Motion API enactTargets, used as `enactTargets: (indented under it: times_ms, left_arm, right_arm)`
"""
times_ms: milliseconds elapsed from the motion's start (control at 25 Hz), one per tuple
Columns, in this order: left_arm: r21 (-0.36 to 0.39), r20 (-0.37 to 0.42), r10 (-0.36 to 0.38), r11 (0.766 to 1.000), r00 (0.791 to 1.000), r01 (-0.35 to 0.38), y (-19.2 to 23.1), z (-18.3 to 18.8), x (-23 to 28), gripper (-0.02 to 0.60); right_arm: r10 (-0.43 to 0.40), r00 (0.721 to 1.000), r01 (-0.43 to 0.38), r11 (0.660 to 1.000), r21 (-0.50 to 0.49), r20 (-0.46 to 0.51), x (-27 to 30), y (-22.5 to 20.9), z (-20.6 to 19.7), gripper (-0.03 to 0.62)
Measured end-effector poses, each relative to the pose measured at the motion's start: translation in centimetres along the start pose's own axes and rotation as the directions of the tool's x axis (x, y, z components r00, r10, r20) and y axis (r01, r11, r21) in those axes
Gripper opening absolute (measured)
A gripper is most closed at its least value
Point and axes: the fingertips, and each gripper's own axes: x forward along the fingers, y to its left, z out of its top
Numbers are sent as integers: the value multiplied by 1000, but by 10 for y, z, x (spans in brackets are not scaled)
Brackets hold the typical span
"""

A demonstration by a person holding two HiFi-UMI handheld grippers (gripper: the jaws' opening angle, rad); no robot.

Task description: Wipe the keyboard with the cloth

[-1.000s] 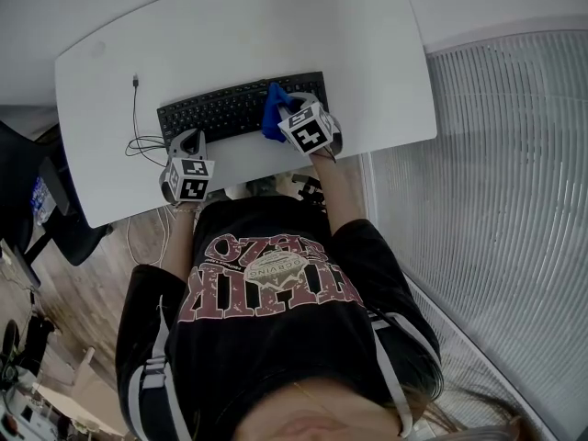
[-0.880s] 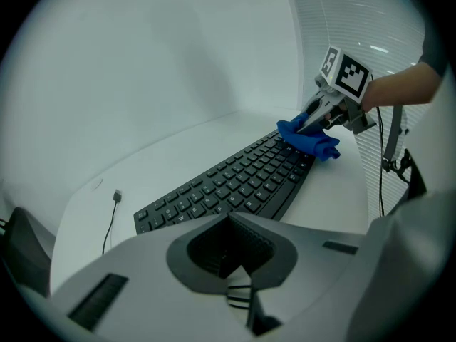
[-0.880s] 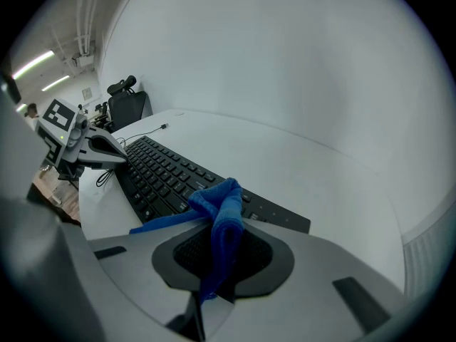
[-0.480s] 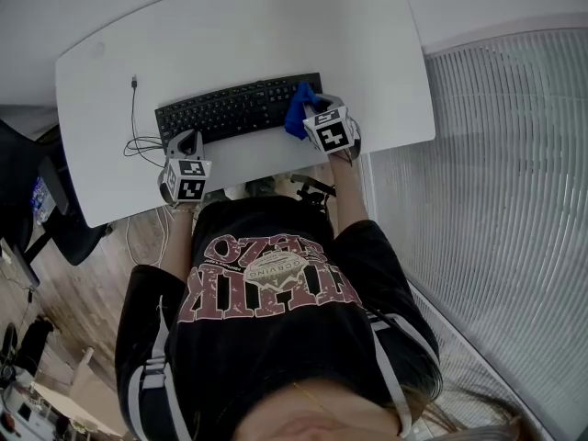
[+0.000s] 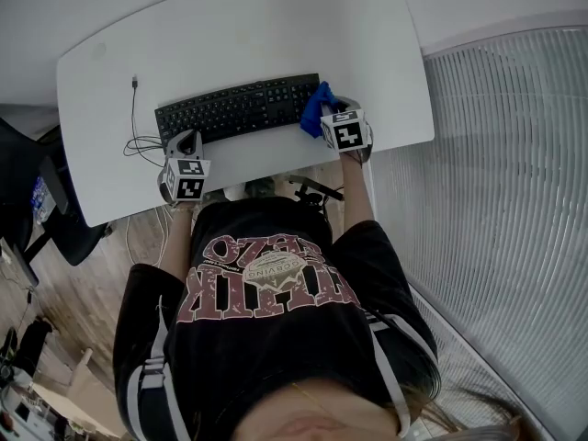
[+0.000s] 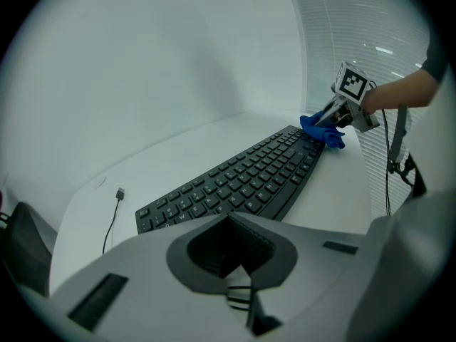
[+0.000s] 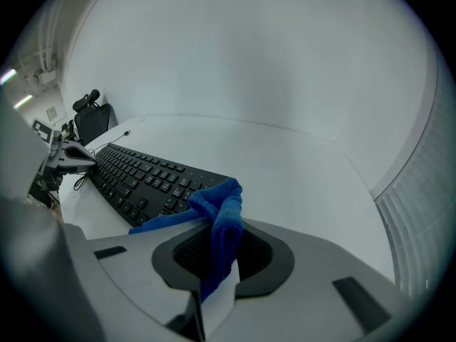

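Right gripper [image 7: 214, 283] is clamped on the cloth [image 7: 222, 205] at the keyboard's [image 5: 234, 108] right end, so it can drag over the keys, while the left gripper [image 6: 239, 291], closed on nothing, sits by the left end, probably steadying it.

The cloth [image 7: 222, 209] pinched in your right gripper [image 7: 217, 262] is blue fabric with a soft, napped, matt face. The keyboard [image 5: 237, 108] is black plastic, matt on both keys and frame. The table [image 5: 230, 35] has a white, smooth top of low sheen. Your left gripper [image 6: 231, 241] and the right alike show grey matt moulded plastic shells with dark ribbed inner faces. The floor [image 5: 101, 265] looks like wood plank.
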Motion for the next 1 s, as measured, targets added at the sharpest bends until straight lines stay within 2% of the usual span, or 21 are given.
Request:
enactTargets:
  times_ms: [320,560,760,1000]
  left_arm:
    - [1,31,-14,1000,999,14,-2,5,-5,40]
    - [42,62,-20,999,998,17,1,4,-12,40]
    - [39,74,-18,999,997,15,17,-12,-27,40]
    - [-16,69,27,1000,997,-26,52,-45,-50,40]
  right_arm:
    - [-3,996,-10,988,152,85,-15,2,9,64]
    - [-4,992,-13,991,133,126,-32,32,34,64]
    - [72,982,-92,989,112,174,-42,91,75,64]
    - [282,932,-306,949,76,230,-40,199,117,64]
